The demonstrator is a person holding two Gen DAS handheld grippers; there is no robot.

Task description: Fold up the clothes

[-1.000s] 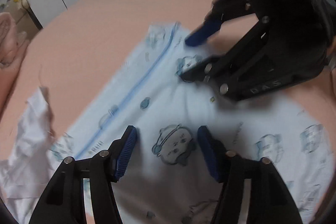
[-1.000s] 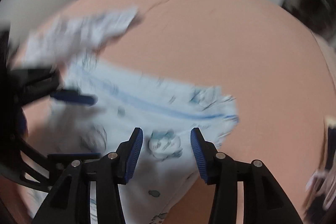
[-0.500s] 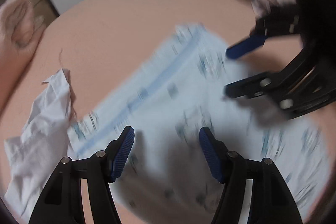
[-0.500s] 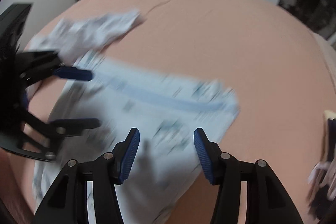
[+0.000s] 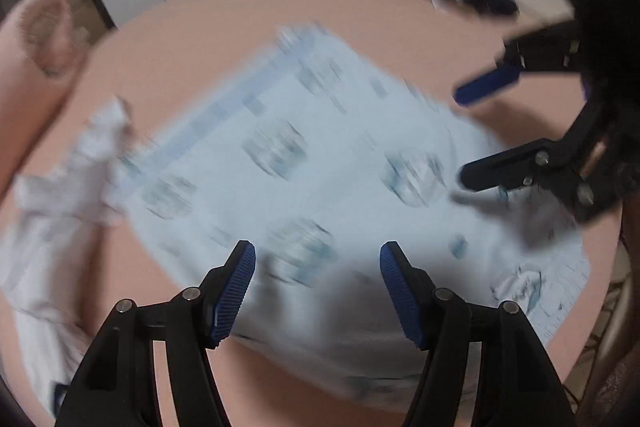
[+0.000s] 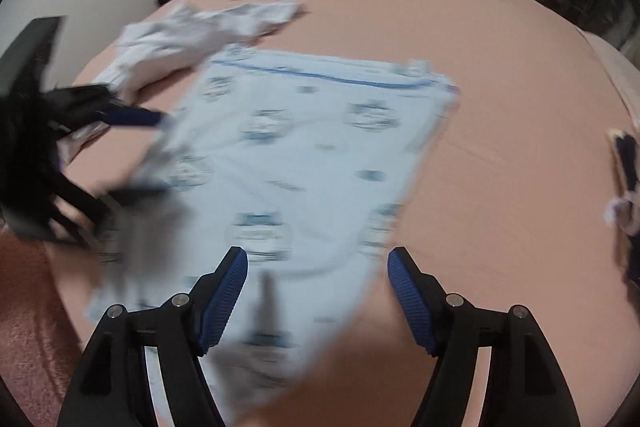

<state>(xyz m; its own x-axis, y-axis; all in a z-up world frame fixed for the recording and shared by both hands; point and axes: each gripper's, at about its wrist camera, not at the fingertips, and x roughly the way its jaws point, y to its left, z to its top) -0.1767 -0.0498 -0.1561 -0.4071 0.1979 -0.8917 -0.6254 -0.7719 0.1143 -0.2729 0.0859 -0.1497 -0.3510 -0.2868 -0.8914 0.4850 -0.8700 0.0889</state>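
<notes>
The light-blue garment (image 6: pixel 304 155) lies flat on the pink bed (image 6: pixel 500 107), folded once I think, though blur hides it; my left gripper (image 5: pixel 318 291) is apart and empty; my right gripper (image 6: pixel 318 291) is opening, nothing between; the white garment (image 6: pixel 192 31) beside it waits unfolded.

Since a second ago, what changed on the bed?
Both grippers pulled back from the blue printed garment; more of it shows now. The right gripper is opening, nothing pinched. The left gripper stayed open and empty. The garment stayed flat, the white garment beside it.
</notes>
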